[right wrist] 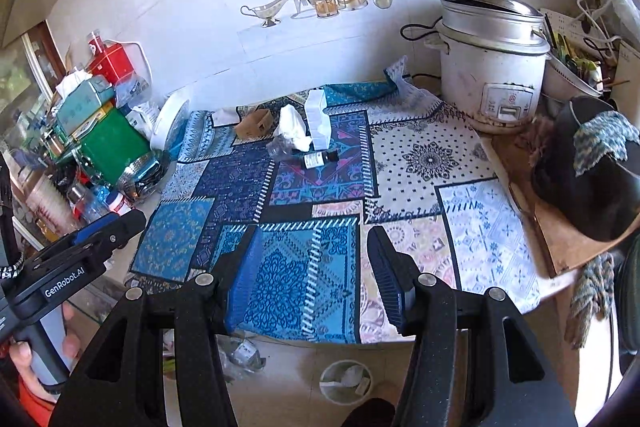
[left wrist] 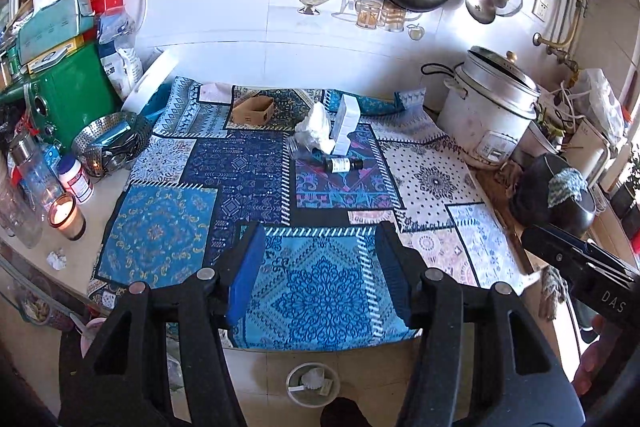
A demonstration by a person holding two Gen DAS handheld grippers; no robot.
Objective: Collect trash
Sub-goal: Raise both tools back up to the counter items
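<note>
On the patterned blue cloth (left wrist: 248, 179) (right wrist: 320, 187) trash lies at the far side: a crumpled white tissue (left wrist: 318, 127) (right wrist: 294, 125), a small dark bottle on its side (left wrist: 342, 164) (right wrist: 320, 159), a white carton (left wrist: 346, 125) (right wrist: 318, 121), a small brown cardboard box (left wrist: 254, 109) (right wrist: 254, 123) and a clear plastic piece (right wrist: 280, 147). A round white bin (left wrist: 313, 385) (right wrist: 346, 381) with paper in it stands on the floor below the counter edge. My left gripper (left wrist: 318, 267) and right gripper (right wrist: 312, 263) are both open and empty, over the cloth's near edge.
A white rice cooker (left wrist: 490, 115) (right wrist: 492, 75) stands at the right, a dark pot (right wrist: 588, 171) nearer. Boxes, a steel basket (left wrist: 112, 143), jars and a lit candle (left wrist: 66, 215) crowd the left. A small paper wad (left wrist: 57, 259) lies near the candle. A pan hangs on the wall.
</note>
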